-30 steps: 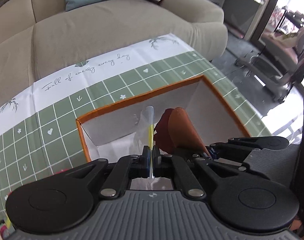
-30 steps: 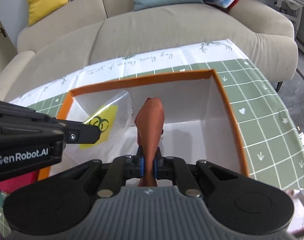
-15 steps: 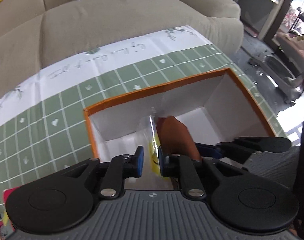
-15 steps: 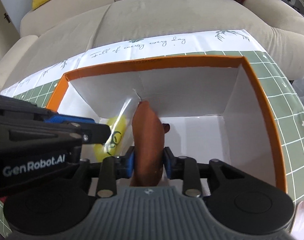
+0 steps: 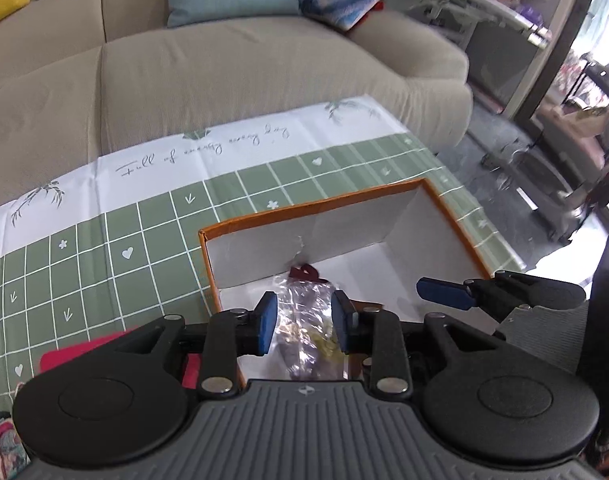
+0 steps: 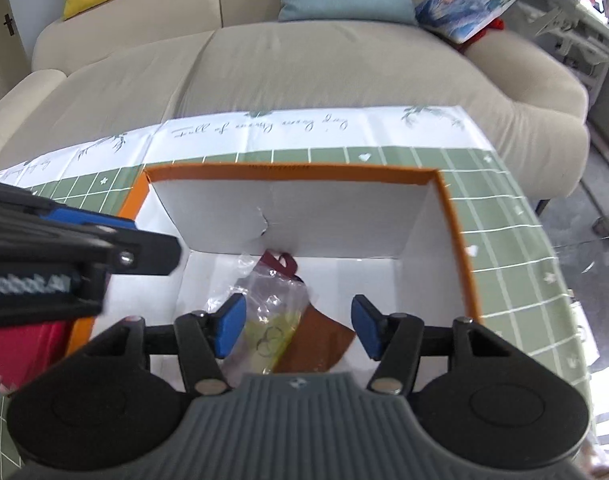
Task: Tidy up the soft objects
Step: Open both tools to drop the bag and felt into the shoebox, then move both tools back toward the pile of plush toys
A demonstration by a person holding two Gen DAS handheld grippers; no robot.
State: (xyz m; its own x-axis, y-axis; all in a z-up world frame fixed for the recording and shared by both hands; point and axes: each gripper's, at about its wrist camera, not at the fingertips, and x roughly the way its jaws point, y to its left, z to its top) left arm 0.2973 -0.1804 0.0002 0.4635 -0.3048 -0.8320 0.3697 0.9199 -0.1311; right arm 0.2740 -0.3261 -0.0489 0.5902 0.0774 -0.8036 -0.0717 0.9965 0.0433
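Left gripper [image 5: 304, 322]: jaws were opening, blue pads apart; the bag lay below and between them, with no pad pressing on it; pointed steeply down into the box.
Right gripper [image 6: 298, 330]: jaws were opening, pads spread wide, nothing gripped; pointed steeply down into the box, close to the right of the left gripper.
Writing on tool: the left gripper's body, seen from the right wrist view, carried white letters, blurred, ending in "Robot.AI".
Bag [image 6: 270, 314]: clear plastic, crinkled, with a yellow patch bearing dark ring marks; lay on the box floor, near side, partly over the pouch.
Pouch [image 6: 322, 338]: brown, flat, with a dark red loop at its far end; lay on the box floor, touching the bag.
Box [image 6: 452, 216]: orange rim, white inside, open top; stood on the cloth.
Cloth [image 5: 116, 240]: green with white grid, hearts and arrows; the white far border carried script, "Full of energy every day".
Red item [image 5: 84, 354]: lay on the cloth just left of the box.
Sofa [image 5: 224, 72]: beige, beyond the table, with yellow, blue and printed cushions.
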